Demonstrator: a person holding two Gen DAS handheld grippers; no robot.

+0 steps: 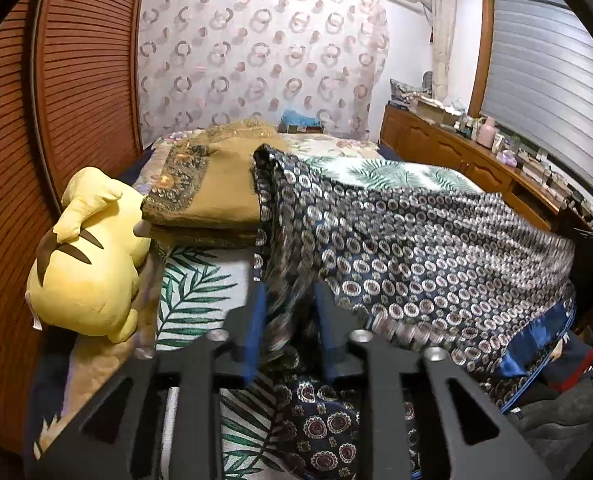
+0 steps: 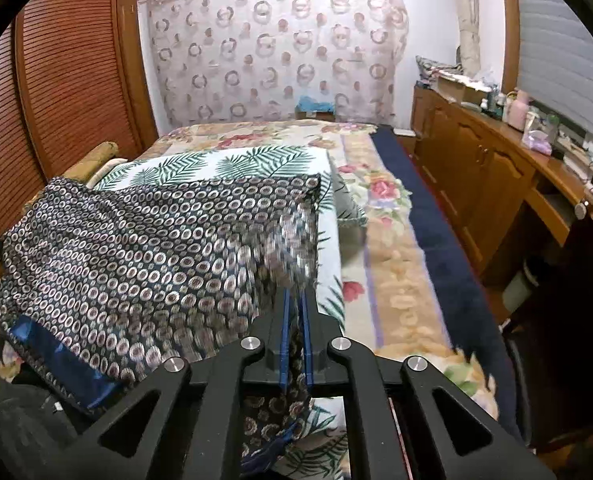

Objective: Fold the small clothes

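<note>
Left wrist: yellow plush beside folded brown cloth.

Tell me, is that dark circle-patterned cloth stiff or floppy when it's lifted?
Probably very floppy: the patterned cloth sags between the left gripper and right gripper and bunches at each. Its sheen suggests a light, slippery fabric.

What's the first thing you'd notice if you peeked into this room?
A dark scarf covered in little rings, stretched in the air above the bed, pinched by the left tongs and the right tongs. Then the yellow plush toy lying at the bed's left edge, beside a folded brown cloth.
</note>
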